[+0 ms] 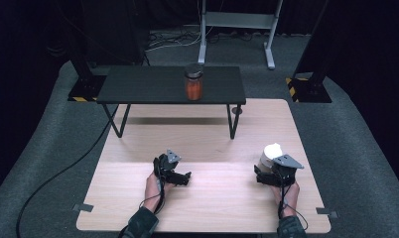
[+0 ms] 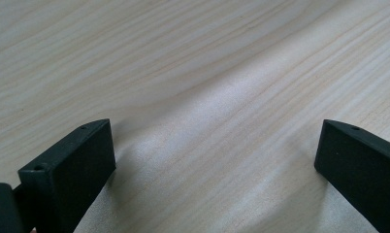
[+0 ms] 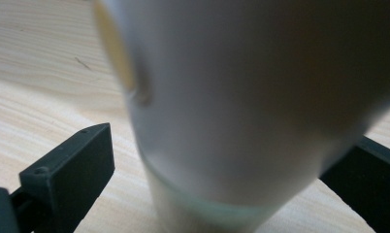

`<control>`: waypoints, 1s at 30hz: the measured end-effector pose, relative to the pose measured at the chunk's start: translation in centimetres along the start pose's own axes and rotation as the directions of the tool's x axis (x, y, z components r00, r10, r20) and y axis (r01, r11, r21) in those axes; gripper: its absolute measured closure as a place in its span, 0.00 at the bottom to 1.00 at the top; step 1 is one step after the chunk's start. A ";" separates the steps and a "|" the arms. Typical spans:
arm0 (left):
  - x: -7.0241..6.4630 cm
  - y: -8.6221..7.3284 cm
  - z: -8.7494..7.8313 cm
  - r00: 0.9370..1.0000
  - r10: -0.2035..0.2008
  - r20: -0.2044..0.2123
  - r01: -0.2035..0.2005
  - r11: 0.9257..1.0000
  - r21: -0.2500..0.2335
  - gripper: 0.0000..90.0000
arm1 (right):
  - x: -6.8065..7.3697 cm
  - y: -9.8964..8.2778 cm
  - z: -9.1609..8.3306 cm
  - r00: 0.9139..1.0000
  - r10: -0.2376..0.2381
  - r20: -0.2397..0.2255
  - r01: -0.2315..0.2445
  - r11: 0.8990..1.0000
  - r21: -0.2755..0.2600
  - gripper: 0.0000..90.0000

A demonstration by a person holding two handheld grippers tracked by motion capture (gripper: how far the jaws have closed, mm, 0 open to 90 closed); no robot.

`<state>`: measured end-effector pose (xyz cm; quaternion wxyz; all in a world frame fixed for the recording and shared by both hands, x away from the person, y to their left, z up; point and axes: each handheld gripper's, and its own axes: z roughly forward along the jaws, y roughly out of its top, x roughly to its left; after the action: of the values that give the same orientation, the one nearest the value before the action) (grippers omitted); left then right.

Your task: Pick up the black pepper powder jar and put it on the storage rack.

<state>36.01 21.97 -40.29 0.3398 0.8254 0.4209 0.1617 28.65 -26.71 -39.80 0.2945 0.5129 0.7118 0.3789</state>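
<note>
A white container (image 1: 270, 153) stands on the wooden table (image 1: 212, 198) at the right. My right gripper (image 1: 267, 168) is open around its lower part. In the right gripper view the container (image 3: 241, 97) is close and blurred, with a yellow mark on its left side. There is a clear gap to the left jaw, and the right jaw sits partly behind the container. My left gripper (image 1: 186, 177) rests open at the table's middle left, and bare wood lies between its jaws (image 2: 217, 145). A jar (image 1: 193, 83) with orange contents and a dark lid stands far off.
The jar stands on a low black table (image 1: 138, 87) placed across the far half of the wooden table. A black cable (image 1: 53, 181) runs over the grey floor at the left. A metal frame (image 1: 237, 22) stands behind.
</note>
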 end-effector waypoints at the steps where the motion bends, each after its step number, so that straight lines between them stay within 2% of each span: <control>1: 0.0 0.0 0.0 1.000 0.000 0.001 0.000 1.000 0.000 0.01 | 0.0 0.1 0.1 1.000 0.001 0.003 -0.001 1.000 0.003 0.00; 3: 0.1 0.0 0.0 1.000 -0.001 0.002 0.001 1.000 0.001 0.01 | -0.1 0.3 0.3 1.000 0.003 0.009 -0.003 1.000 0.006 0.01; 9: 0.1 0.0 0.0 1.000 0.000 0.003 0.000 1.000 0.000 0.01 | -0.3 0.0 0.4 1.000 0.014 0.010 -0.014 1.000 0.001 0.18; 12: 0.0 -0.1 0.0 1.000 -0.003 0.002 0.003 1.000 -0.003 0.01 | -1.1 -0.2 0.6 0.998 0.047 -0.030 -0.047 0.999 0.006 0.26; 14: 0.1 0.0 0.0 1.000 -0.004 0.004 0.004 1.000 -0.003 0.01 | -1.1 -0.2 0.6 0.998 0.047 -0.039 -0.047 0.999 0.005 0.32; 18: 0.0 -0.1 0.0 1.000 -0.003 0.004 0.003 1.000 -0.004 0.01 | -0.8 0.0 0.6 0.999 0.033 -0.029 -0.033 0.999 0.008 0.33; 22: 0.1 -0.1 0.0 1.000 -0.003 0.005 0.003 1.000 -0.003 0.01 | -0.5 -0.2 0.5 0.999 0.042 -0.020 -0.042 0.999 0.003 0.33; 30: -0.1 -0.1 0.0 1.000 0.001 -0.002 -0.001 1.000 -0.008 0.01 | -0.6 0.4 -0.4 0.998 0.053 -0.043 -0.053 0.998 -0.015 0.33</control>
<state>35.86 21.95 -40.37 0.3426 0.8240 0.4202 0.1643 28.67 -27.33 -39.24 0.2732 0.5212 0.7010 0.4029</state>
